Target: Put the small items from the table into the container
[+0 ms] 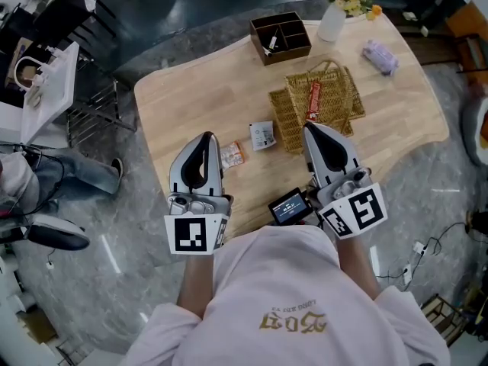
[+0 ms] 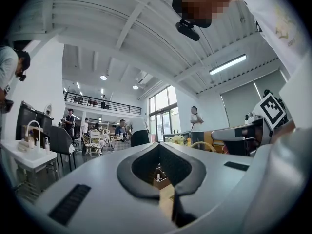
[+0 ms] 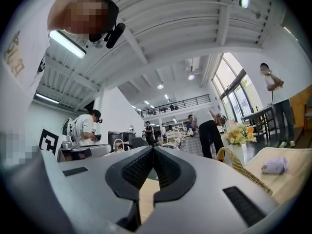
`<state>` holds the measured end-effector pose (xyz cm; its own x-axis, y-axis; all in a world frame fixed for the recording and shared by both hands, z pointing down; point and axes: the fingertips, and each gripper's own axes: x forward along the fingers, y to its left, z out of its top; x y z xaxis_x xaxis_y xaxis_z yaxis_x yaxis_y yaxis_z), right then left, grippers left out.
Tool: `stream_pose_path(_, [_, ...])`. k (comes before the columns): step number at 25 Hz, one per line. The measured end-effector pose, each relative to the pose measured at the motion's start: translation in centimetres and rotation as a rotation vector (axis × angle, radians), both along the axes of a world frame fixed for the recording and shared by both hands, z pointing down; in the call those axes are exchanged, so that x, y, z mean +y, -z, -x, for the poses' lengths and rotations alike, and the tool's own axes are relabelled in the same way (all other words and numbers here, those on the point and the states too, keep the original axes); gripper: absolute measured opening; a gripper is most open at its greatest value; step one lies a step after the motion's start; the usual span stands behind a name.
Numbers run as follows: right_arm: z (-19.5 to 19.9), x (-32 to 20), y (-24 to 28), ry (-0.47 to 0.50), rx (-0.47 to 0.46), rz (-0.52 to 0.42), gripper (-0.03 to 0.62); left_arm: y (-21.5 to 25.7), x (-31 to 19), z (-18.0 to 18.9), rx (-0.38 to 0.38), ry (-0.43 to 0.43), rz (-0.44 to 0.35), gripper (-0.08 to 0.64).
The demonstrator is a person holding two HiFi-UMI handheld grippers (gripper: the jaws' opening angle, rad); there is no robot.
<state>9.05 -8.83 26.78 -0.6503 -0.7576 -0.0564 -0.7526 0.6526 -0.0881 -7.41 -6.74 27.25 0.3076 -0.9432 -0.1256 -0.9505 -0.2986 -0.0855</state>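
Head view: red packet (image 1: 313, 101) (slim) in wicker basket (image 1: 286, 124).

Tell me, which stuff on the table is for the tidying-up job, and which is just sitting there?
For the job:
white packet
orange packet
purple packet
wicker basket, probably the container, as a red packet already lies in it

Just lying about:
flower vase
brown divided box
small screen device

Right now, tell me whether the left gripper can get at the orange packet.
Probably yes: the orange packet lies beside the left gripper, nothing between them; its shut jaws must open first.
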Motion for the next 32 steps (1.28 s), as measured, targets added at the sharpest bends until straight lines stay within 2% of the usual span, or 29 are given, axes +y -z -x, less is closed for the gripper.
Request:
stream_pose_path(16, [1.9, -0.9, -4.2, 0.040, 0.097, 0.093, 0.017, -4.1, -0.9, 1.3, 0.003, 0.031, 0.097, 0.008])
stream_pose_path(22, [3.2, -0.7, -5.9, 0.086, 0.168, 0.110, 0.018, -5.7, -0.7, 1.4, -0.002, 0.043, 0.133, 0.008])
stream_pose_path(32, [4.9, -0.8, -9.5, 0.154, 0.231, 0.183, 0.018, -8.6, -0.1, 2.3, 0.005, 0.076, 0.196, 0.008])
